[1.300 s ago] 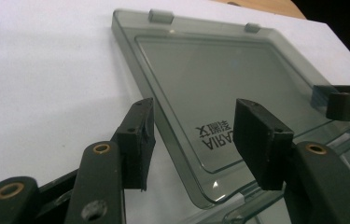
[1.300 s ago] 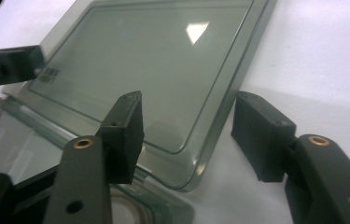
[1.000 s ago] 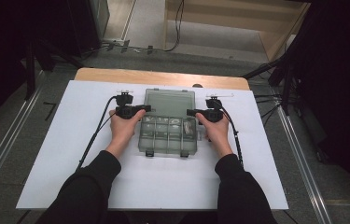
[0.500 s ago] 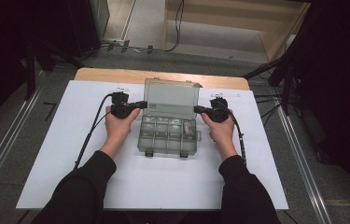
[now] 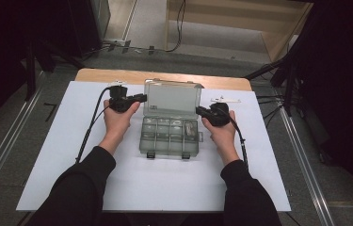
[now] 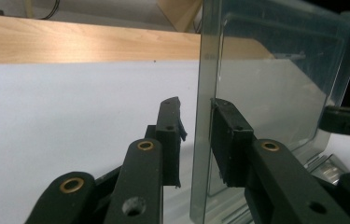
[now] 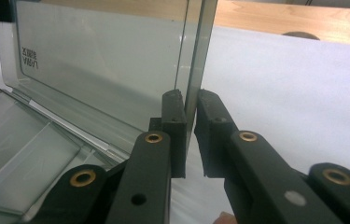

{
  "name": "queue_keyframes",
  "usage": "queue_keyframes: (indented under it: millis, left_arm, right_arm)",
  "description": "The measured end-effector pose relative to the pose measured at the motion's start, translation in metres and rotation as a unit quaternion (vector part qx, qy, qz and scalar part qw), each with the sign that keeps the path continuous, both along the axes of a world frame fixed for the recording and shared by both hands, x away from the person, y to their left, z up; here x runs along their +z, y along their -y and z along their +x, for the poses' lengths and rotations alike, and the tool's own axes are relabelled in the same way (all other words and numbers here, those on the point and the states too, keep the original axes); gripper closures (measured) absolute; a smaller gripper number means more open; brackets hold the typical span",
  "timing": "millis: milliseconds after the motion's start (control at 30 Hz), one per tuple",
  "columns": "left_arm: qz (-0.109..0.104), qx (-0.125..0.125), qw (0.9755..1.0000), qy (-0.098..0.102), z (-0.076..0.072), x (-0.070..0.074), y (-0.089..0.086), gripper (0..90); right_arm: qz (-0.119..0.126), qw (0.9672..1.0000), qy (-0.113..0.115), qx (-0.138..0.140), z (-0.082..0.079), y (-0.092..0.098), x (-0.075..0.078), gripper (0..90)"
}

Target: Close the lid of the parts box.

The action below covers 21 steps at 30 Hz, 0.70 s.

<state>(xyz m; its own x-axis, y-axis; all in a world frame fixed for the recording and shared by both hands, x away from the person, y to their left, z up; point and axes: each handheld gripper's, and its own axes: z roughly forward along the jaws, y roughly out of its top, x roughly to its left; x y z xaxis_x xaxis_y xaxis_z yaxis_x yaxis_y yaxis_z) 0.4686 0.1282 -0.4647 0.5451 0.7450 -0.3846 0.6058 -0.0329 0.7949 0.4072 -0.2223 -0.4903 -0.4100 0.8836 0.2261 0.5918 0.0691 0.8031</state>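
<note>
The right gripper (image 7: 190, 135) pinched the lid's (image 5: 172, 100) side edge between its pads, with barely a sliver of gap showing on one side. The left gripper (image 6: 196, 140) straddled the opposite edge; one pad lay against the clear plastic, the other stood slightly off it (its jaws had just been easing apart again). The lid stood nearly upright over the compartment box (image 5: 170, 136), which sat mid-sheet on the white board (image 5: 70, 188). Small pale parts lay in the box's far compartments. Behind the board ran the wooden table edge (image 5: 117, 75). A second before, the lid had lain back flatter and both hands had been lower, closer to the tray.
</note>
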Motion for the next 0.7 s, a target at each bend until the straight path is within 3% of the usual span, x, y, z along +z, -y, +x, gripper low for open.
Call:
queue_keyframes:
  millis: [100,233,367,467,633,700]
  left_arm:
    - [-0.008,-0.010,0.9999,0.006,0.001,0.003,0.001,77.4]
    - [0.012,-0.015,0.9995,0.027,-0.003,0.004,0.004,82.7]
    - [0.019,-0.017,0.9989,0.038,-0.005,0.005,0.004,83.3]
    - [0.022,-0.015,0.9984,0.049,-0.008,0.004,0.005,83.6]
    - [0.024,-0.009,0.9974,0.067,-0.013,0.003,0.006,83.9]
    - [0.024,-0.010,0.9969,0.075,-0.014,0.003,0.007,84.0]
  right_arm:
    - [-0.002,1.0000,0.009,0.000,-0.002,-0.001,-0.001,80.9]
    - [-0.002,0.9999,0.010,0.000,-0.002,0.000,-0.001,80.6]
    - [0.013,0.9999,-0.007,0.006,0.001,0.003,0.001,77.5]
    - [0.032,0.9994,-0.012,0.009,0.005,0.007,0.010,68.8]
    - [0.050,0.9987,-0.007,-0.010,0.013,0.012,0.031,67.9]
    - [0.043,0.9989,-0.007,-0.017,0.017,0.012,0.036,69.1]
